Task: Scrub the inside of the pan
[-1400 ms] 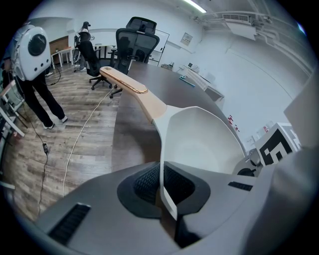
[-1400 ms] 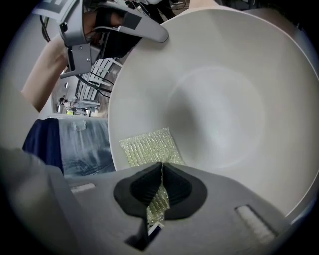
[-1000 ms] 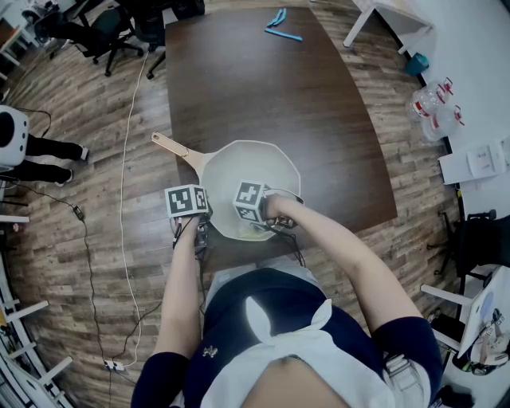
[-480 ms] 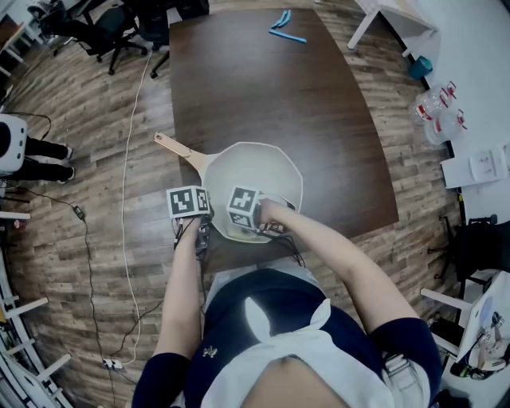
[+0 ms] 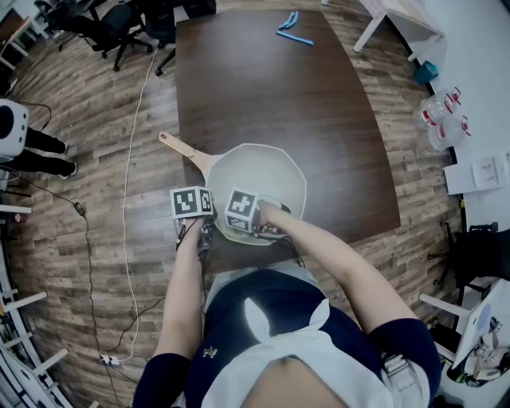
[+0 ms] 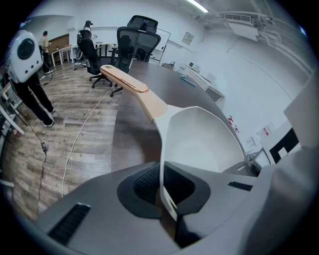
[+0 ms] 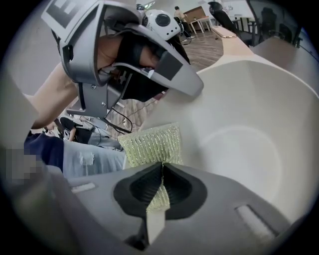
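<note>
A white pan [image 5: 267,177] with a tan handle [image 5: 179,147] sits near the front edge of the dark table [image 5: 263,88]. My left gripper [image 5: 205,221] is shut on the pan's near left rim; in the left gripper view the thin rim [image 6: 162,164] runs between its pads. My right gripper [image 5: 251,229] reaches into the pan's near side, shut on a yellow-green mesh scrub pad [image 7: 149,144]. The pad presses against the pan's inner wall [image 7: 249,124], close to where the left gripper holds the rim.
Blue items [image 5: 288,28] lie at the table's far end. Office chairs [image 5: 119,24] stand beyond the far left corner. A white cable [image 5: 127,199] runs along the wooden floor on the left. On the right stands a white table with bottles [image 5: 442,119].
The right gripper with the scrub pad has slid a little to the left along the pan's near wall. The left gripper keeps its hold on the rim.
</note>
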